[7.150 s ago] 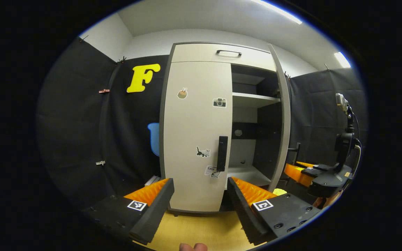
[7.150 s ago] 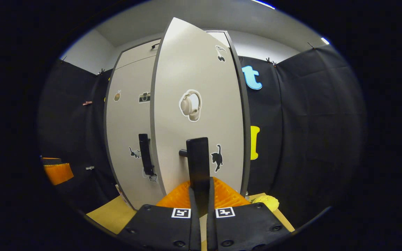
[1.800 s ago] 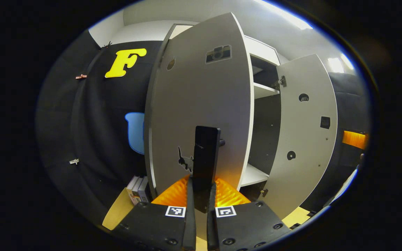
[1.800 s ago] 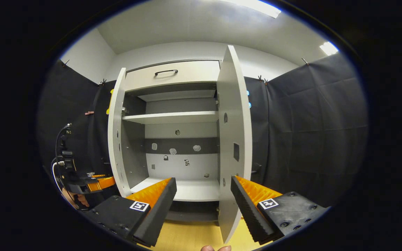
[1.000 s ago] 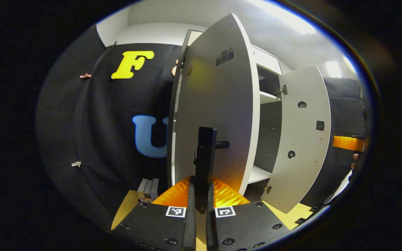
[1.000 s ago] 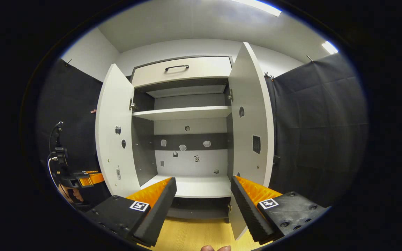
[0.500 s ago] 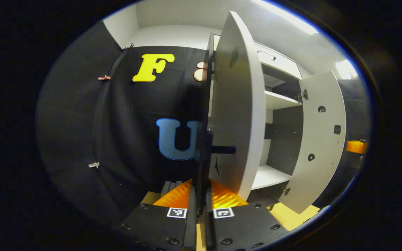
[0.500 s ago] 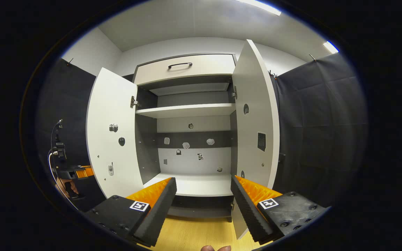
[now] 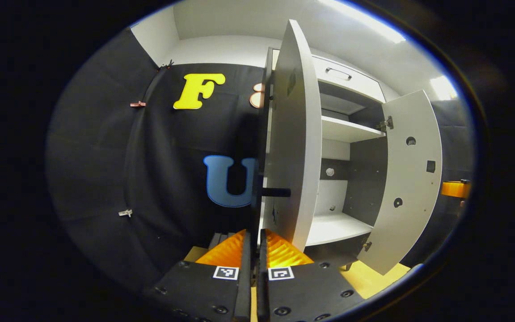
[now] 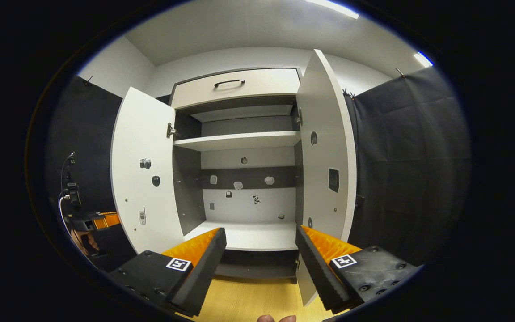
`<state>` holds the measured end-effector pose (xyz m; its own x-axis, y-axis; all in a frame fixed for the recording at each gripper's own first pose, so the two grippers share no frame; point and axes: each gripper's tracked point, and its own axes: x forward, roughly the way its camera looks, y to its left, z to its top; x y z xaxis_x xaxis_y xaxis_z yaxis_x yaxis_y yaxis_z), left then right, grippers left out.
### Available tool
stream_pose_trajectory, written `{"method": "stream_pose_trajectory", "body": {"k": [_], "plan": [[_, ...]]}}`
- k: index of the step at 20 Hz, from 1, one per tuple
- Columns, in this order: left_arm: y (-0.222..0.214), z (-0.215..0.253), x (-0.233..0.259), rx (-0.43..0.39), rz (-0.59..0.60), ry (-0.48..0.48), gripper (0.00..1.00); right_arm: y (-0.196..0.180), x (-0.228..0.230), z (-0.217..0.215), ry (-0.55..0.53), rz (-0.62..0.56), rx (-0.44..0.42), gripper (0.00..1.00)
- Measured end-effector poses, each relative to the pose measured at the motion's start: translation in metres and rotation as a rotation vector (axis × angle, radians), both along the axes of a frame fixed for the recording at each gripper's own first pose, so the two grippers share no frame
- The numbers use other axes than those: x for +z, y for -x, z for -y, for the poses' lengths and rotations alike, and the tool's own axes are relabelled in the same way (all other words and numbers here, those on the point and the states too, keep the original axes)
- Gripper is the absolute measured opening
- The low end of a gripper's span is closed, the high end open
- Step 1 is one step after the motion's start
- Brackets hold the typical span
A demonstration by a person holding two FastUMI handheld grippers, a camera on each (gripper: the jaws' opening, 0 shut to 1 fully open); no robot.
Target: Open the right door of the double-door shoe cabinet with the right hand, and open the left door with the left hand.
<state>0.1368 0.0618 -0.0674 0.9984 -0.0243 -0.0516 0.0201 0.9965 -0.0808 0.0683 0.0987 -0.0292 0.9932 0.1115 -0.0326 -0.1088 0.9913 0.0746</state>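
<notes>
With the left gripper [image 9: 252, 243] clamped tight on the left door's handle [image 9: 255, 197] dead ahead and the right gripper [image 10: 259, 250] spread wide and empty, hinges could get strained if that left door [image 9: 294, 134] is dragged further.

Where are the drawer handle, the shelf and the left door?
drawer handle [image 10: 229, 82], right gripper view, middle of the bar
shelf [image 10: 239, 142], right gripper view, front edge
left door [image 10: 143, 179], right gripper view, inner face

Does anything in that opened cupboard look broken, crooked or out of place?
Nothing stands out. The white double-door shoe cabinet has its left door and right door swung wide and hanging straight, and the white inner shelf sits level. Small stickers dot the back panel.
</notes>
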Motion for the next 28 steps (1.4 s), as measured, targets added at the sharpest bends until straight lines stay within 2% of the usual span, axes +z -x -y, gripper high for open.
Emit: {"method": "stream_pose_trajectory", "body": {"k": [1,2,5,8,9,10,11,14,17,24,28], "plan": [[0.002,0.001,0.003,0.002,0.008,-0.008,0.12,0.001,0.000,0.001,0.002,0.000,0.002,0.98],[0.002,0.002,0.005,0.003,0.017,-0.017,0.14,0.001,0.001,0.002,0.002,0.002,0.003,0.98],[0.007,-0.003,0.013,0.035,0.036,-0.049,0.29,0.001,0.001,0.002,-0.005,0.001,0.007,0.98],[0.013,0.002,0.024,0.073,0.081,-0.024,0.46,0.001,0.000,0.006,-0.009,-0.004,0.002,0.98],[0.013,0.007,0.029,0.072,0.101,-0.014,0.57,0.002,0.000,0.007,-0.010,-0.004,0.001,0.98],[0.012,0.012,0.034,0.066,0.121,-0.016,0.63,0.002,0.000,0.009,-0.010,-0.005,-0.002,0.98],[0.011,0.016,0.040,0.057,0.135,-0.025,0.82,0.003,0.000,0.011,-0.011,-0.005,-0.004,0.98],[0.012,0.026,0.049,0.025,0.159,-0.051,0.94,0.006,0.002,0.013,-0.017,-0.003,-0.004,0.98],[0.012,0.032,0.049,0.036,0.152,-0.046,0.95,0.007,0.005,0.015,-0.021,0.007,-0.008,0.98],[0.016,0.054,0.032,0.030,0.065,0.032,0.95,0.007,0.009,0.029,0.003,0.019,-0.037,0.98],[0.014,0.058,0.027,0.026,0.045,0.019,0.95,0.003,0.010,0.033,-0.003,0.029,-0.049,0.98]]}}
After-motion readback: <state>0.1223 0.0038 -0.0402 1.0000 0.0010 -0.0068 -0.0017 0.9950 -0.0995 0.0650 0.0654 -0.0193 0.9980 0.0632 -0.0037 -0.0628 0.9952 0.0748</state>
